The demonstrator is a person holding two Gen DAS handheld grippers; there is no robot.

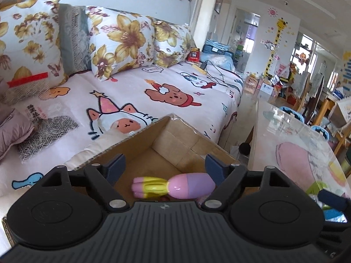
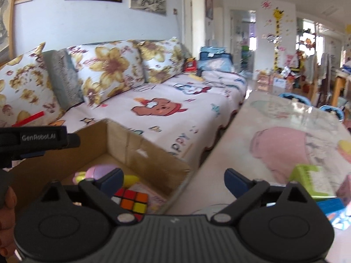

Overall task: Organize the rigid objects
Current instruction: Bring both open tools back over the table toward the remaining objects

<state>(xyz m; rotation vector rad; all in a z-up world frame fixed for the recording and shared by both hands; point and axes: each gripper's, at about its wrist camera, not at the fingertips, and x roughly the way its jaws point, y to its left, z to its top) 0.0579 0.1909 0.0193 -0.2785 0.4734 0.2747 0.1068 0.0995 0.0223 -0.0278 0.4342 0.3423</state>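
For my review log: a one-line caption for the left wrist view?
Open left gripper above a pink-and-yellow toy lying in the cardboard box by the sofa.

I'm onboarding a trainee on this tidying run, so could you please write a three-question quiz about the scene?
1. True or false: the left gripper is clamped on the pink toy.
2. Where does the puzzle cube lie? A) on the sofa B) in the cardboard box C) on the table
3. Fill in: the green box stands on the ____.

Key: 1 false, its jaws are open; 2 B; 3 table.
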